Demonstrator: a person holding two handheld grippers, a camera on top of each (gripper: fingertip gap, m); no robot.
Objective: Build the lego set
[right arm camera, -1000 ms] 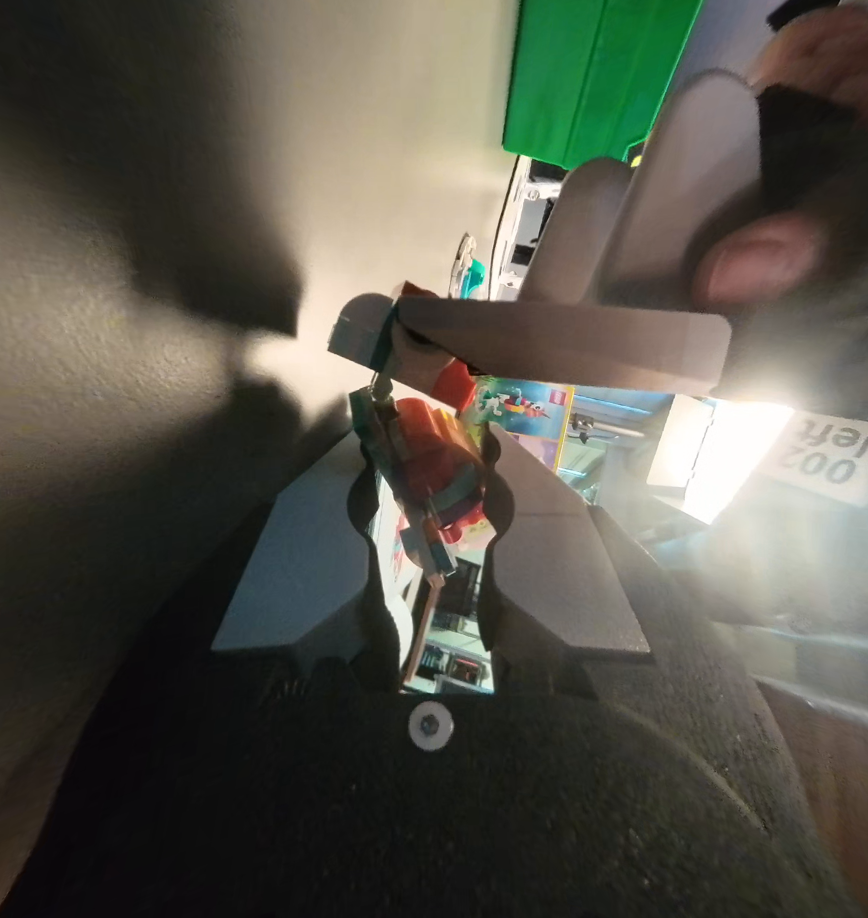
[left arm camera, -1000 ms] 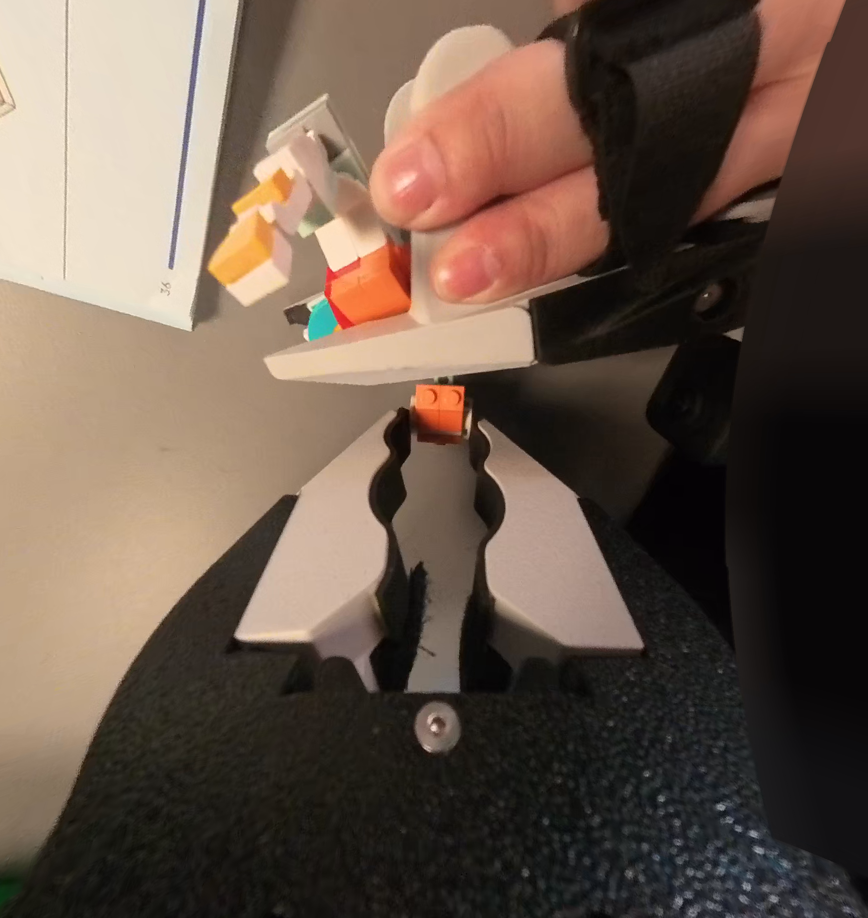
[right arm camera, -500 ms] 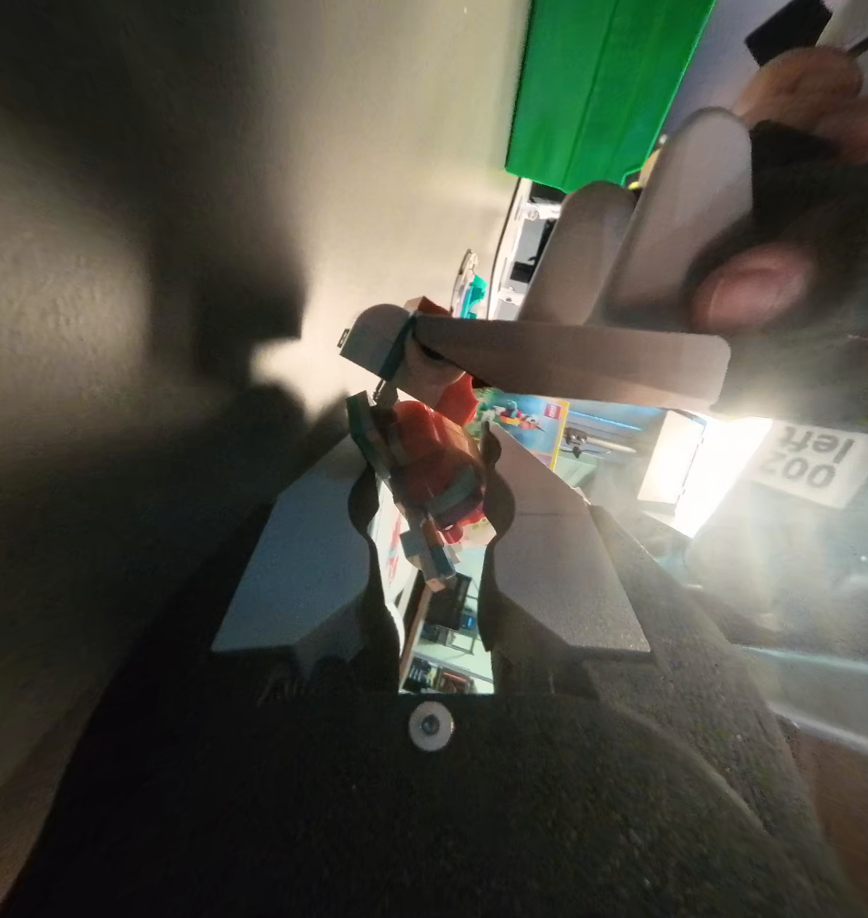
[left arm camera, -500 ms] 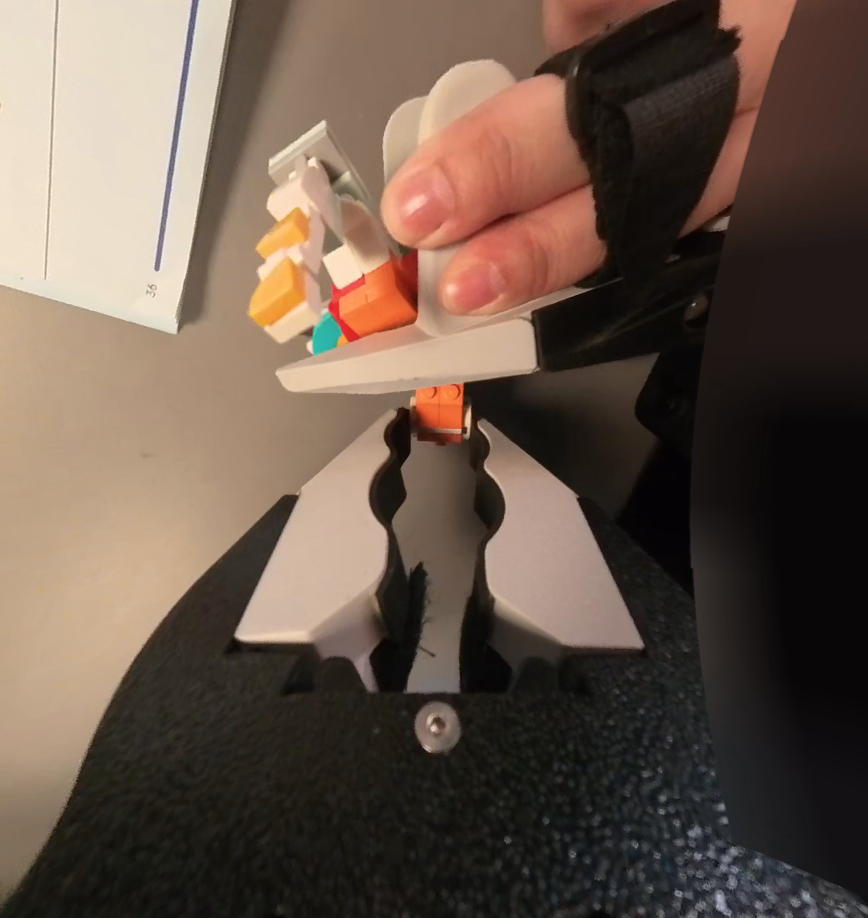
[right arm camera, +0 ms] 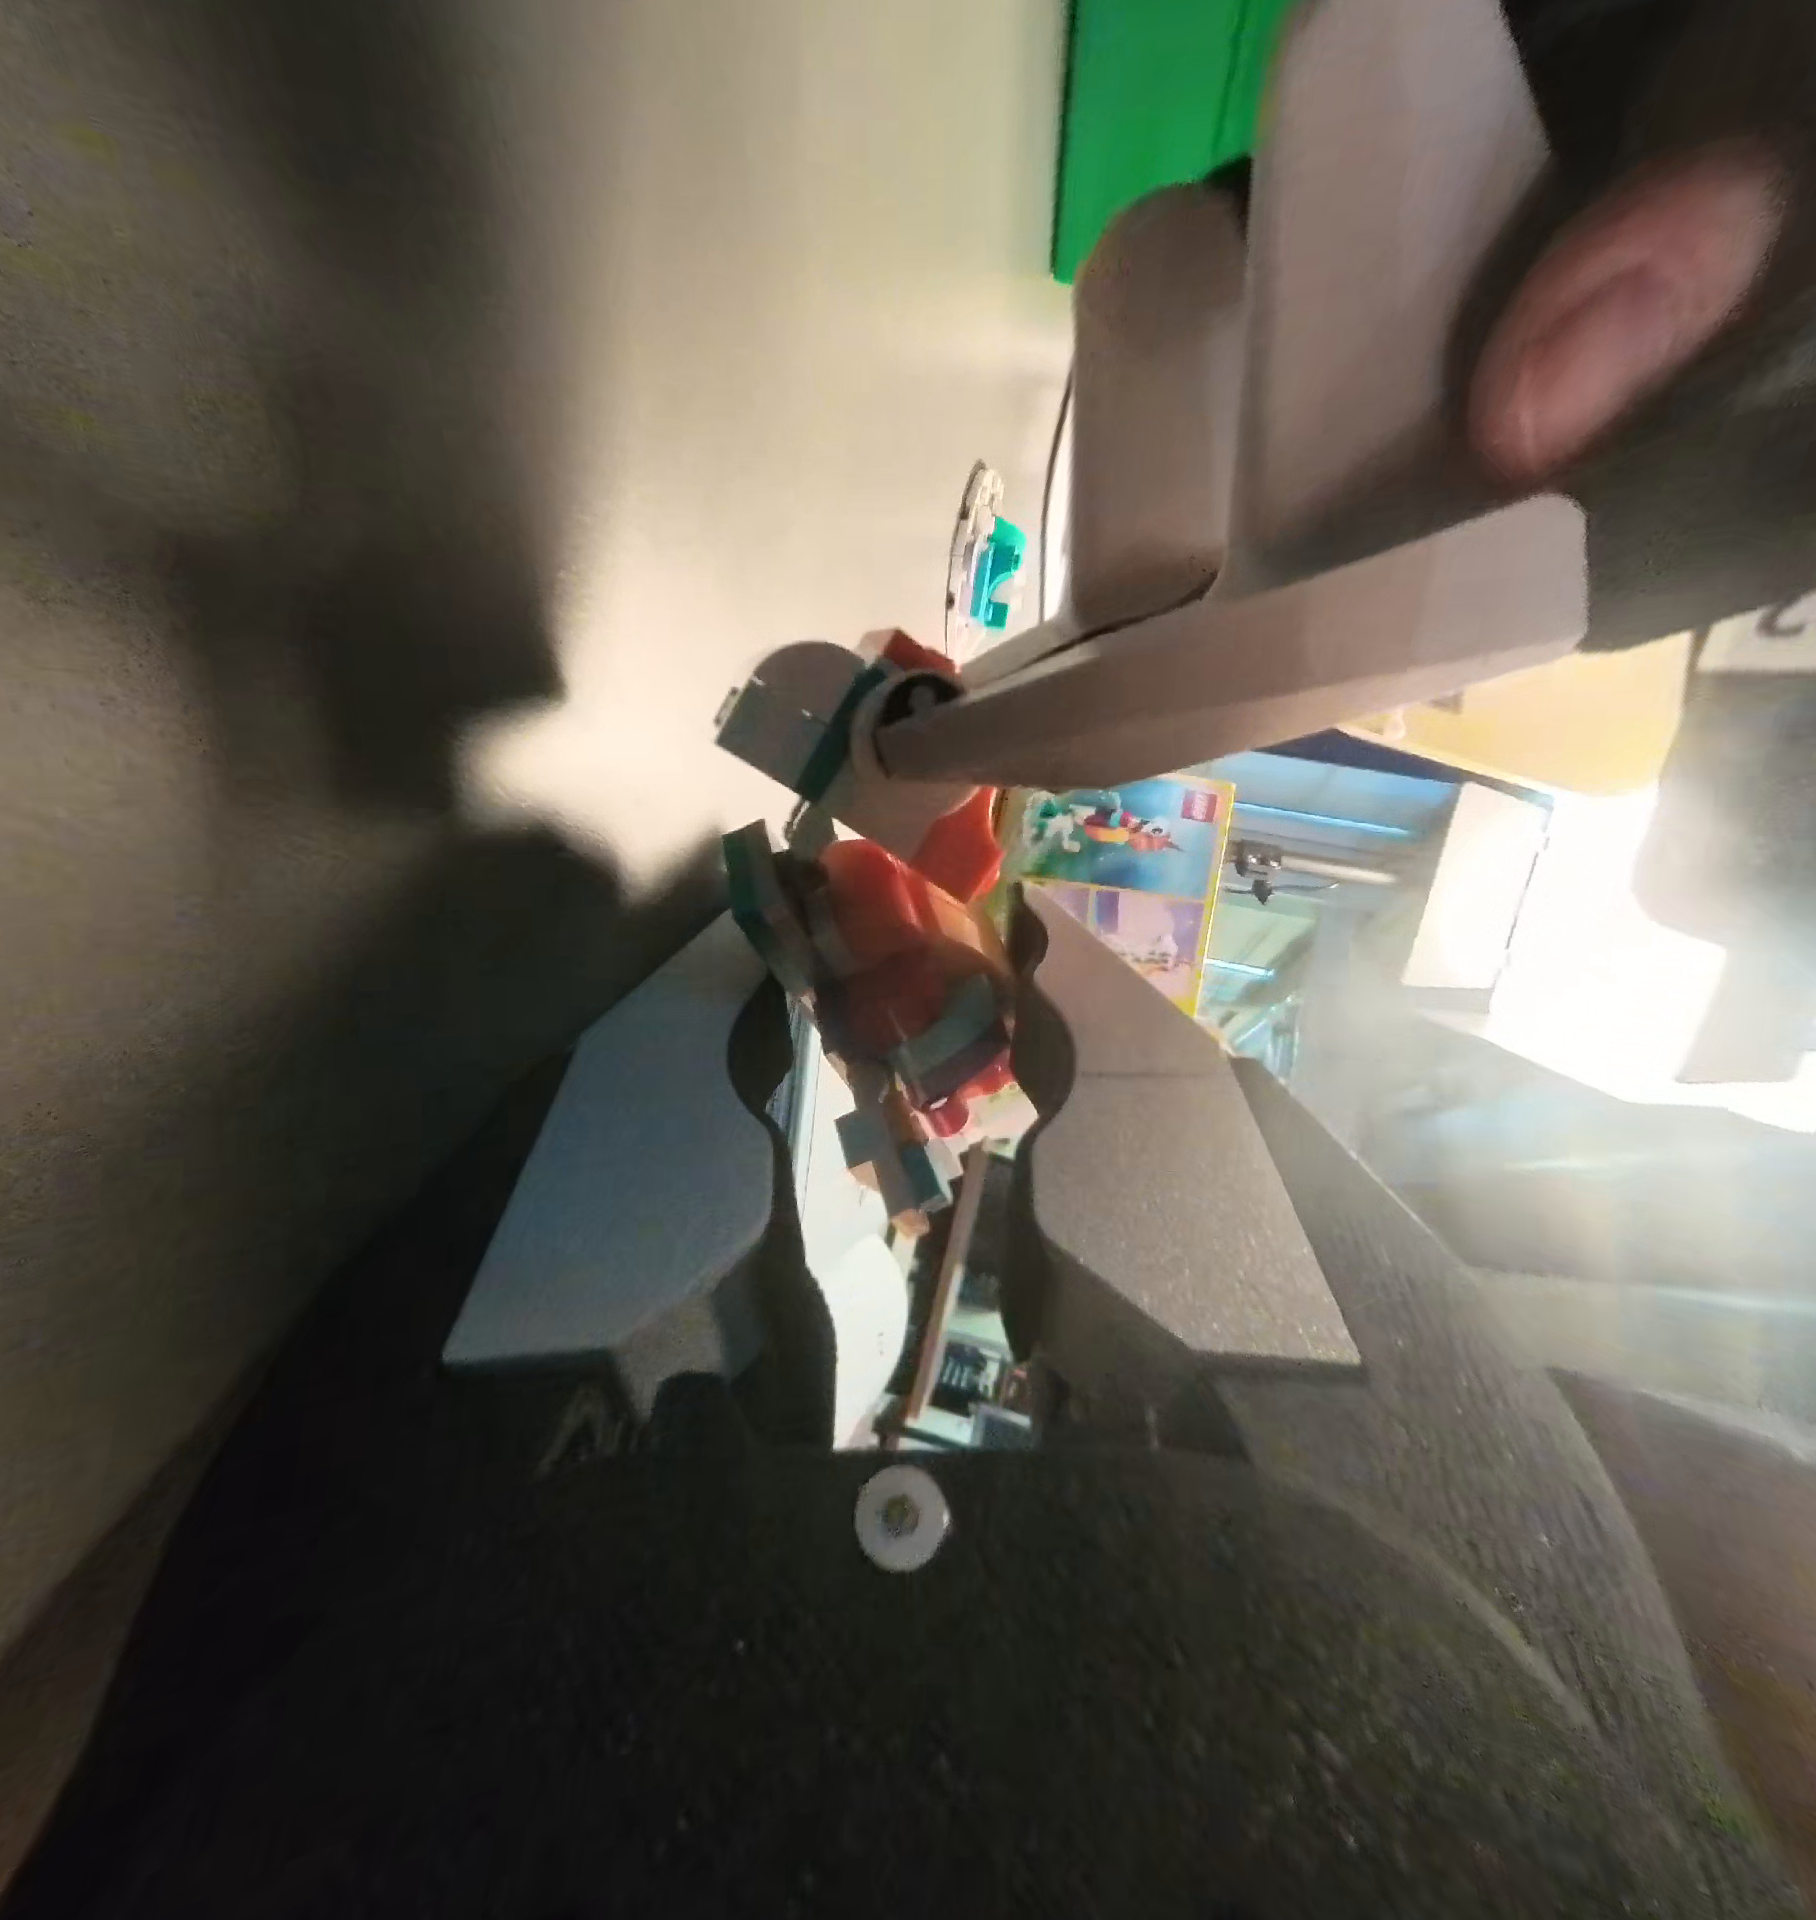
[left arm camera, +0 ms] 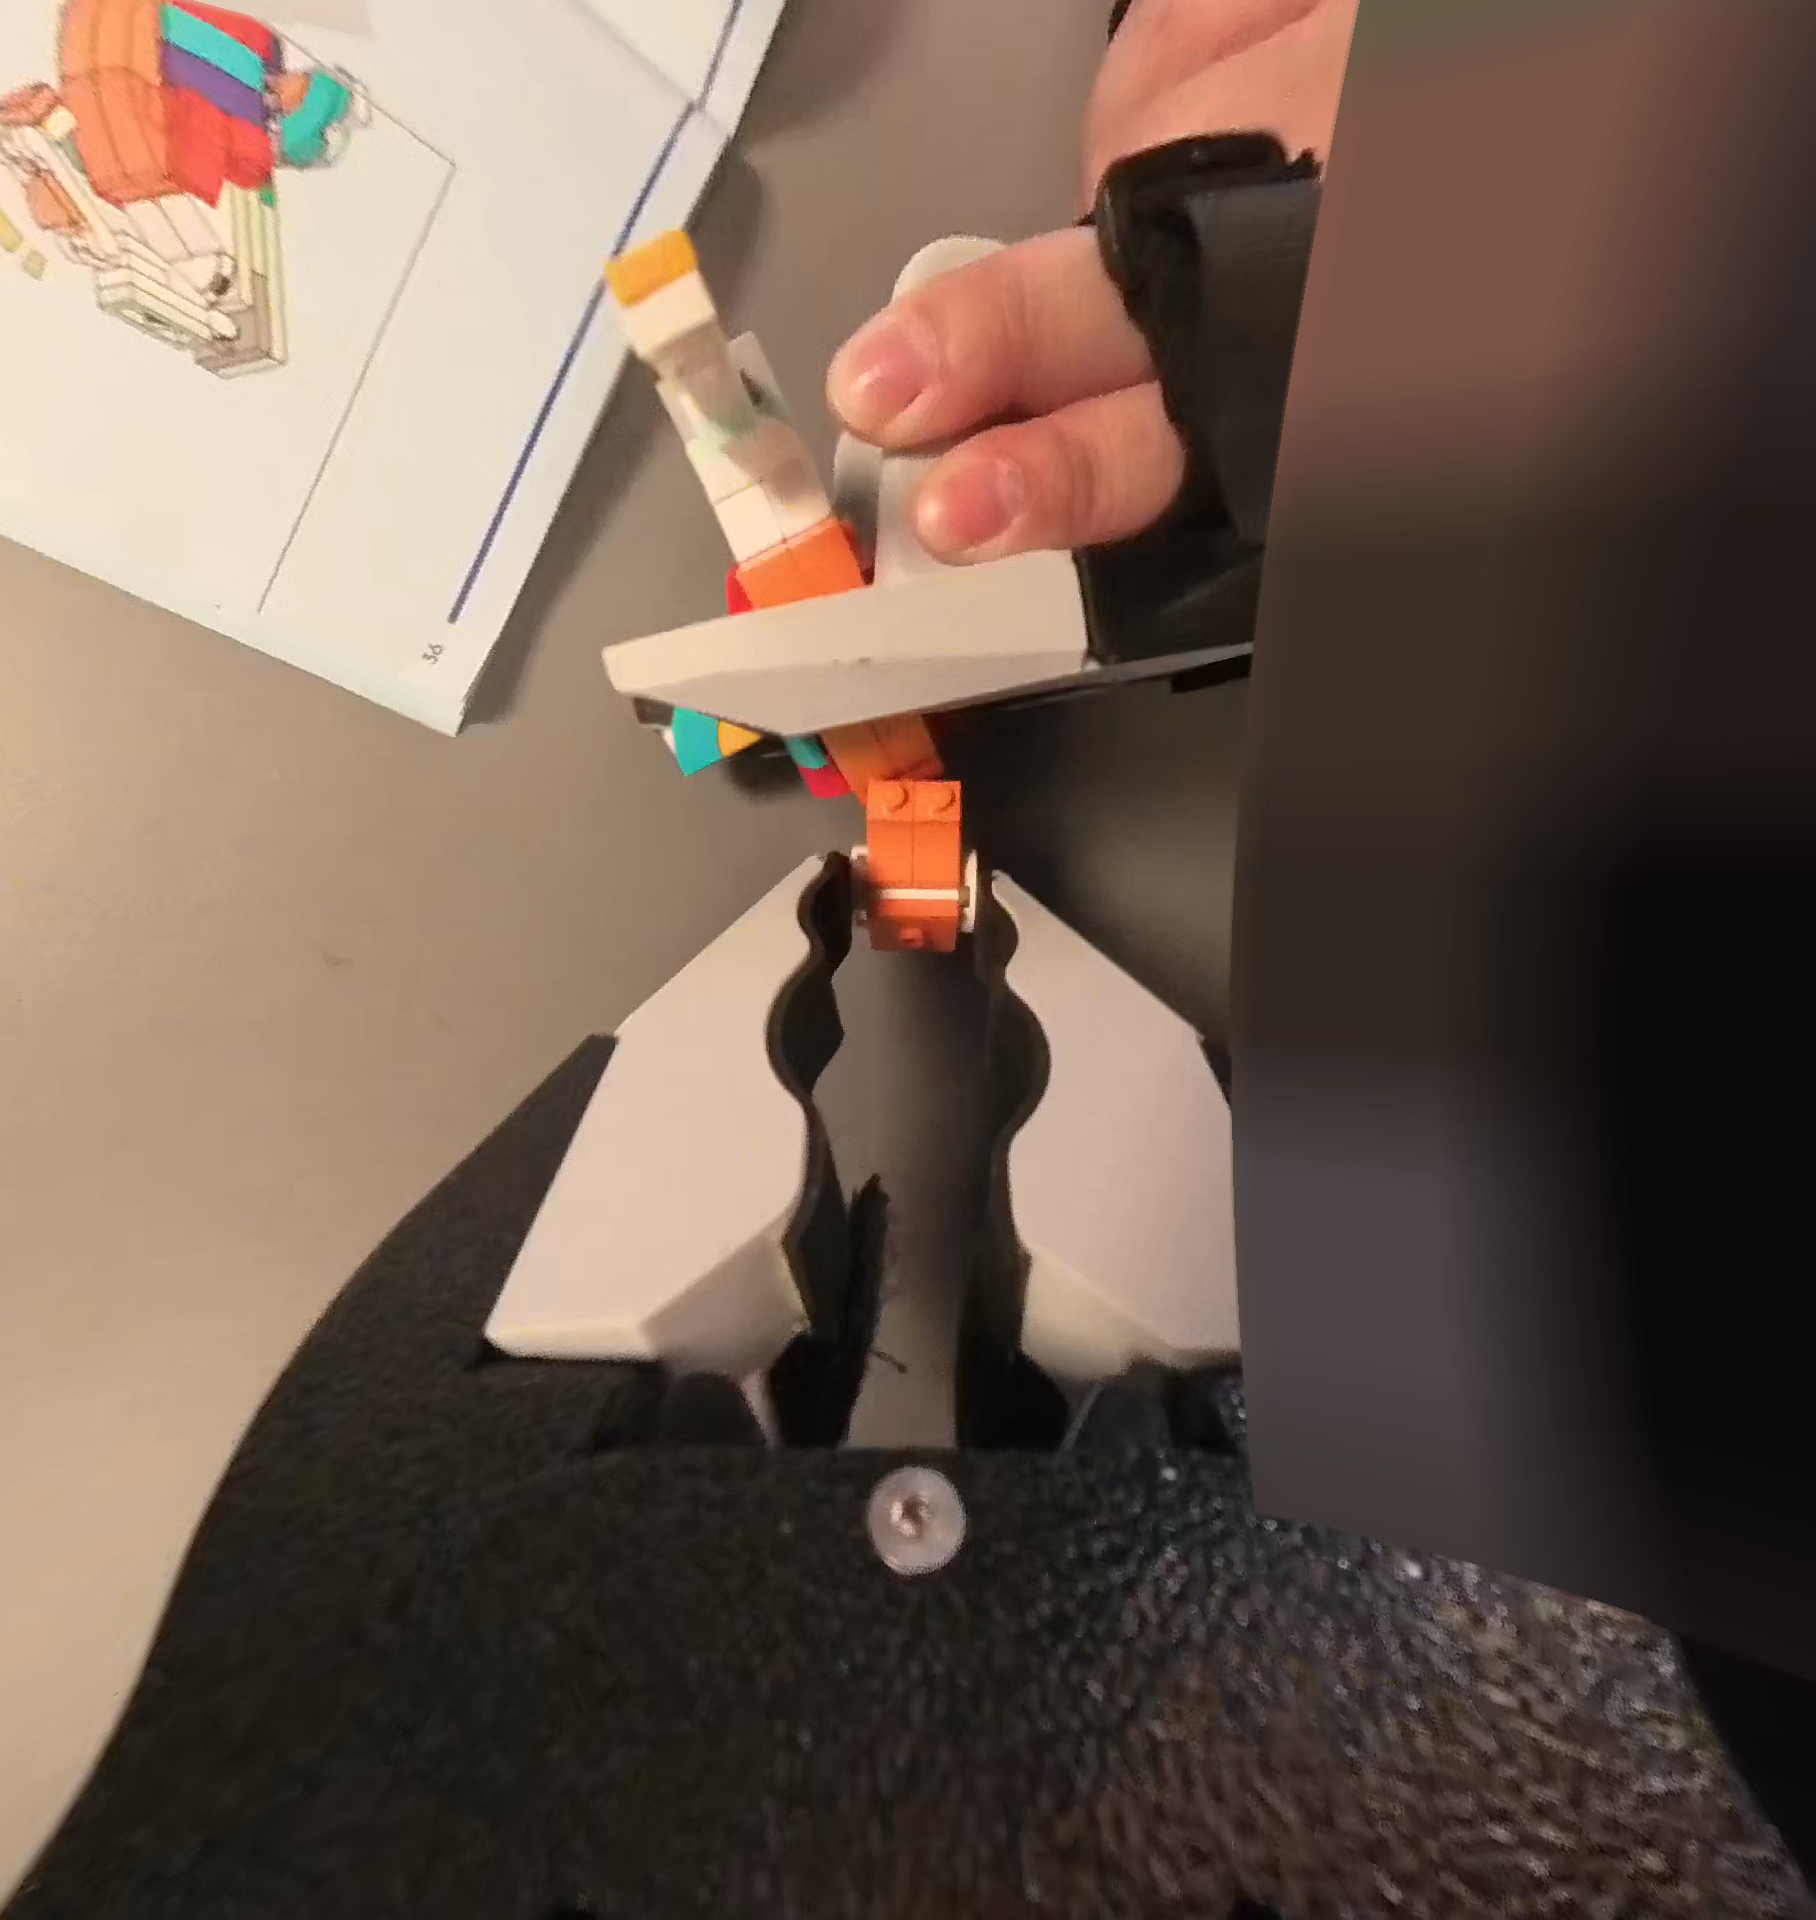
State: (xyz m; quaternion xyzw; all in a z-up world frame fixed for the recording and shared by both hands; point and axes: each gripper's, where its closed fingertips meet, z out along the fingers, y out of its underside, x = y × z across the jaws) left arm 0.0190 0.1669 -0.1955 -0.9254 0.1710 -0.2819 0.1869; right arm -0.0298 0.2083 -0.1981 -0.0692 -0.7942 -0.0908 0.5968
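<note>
Alignment governs this joining step: left gripper [left arm camera: 914, 899] pinches a small orange piece [left arm camera: 914, 873] at its fingertips, right gripper [right arm camera: 888, 951] clamps the parrot-coloured model [right arm camera: 899, 997] above the desk [left arm camera: 208, 987], so studs should seat squarely, pressed gently without twisting.

Instruction booklet [left arm camera: 260, 343]: cut off by top and left edges.
Lego model [left arm camera: 769, 499]: middle hidden behind right tongs' finger [left arm camera: 852, 655].
Far shelves [right arm camera: 1299, 883]: blurred, glare-washed.
</note>
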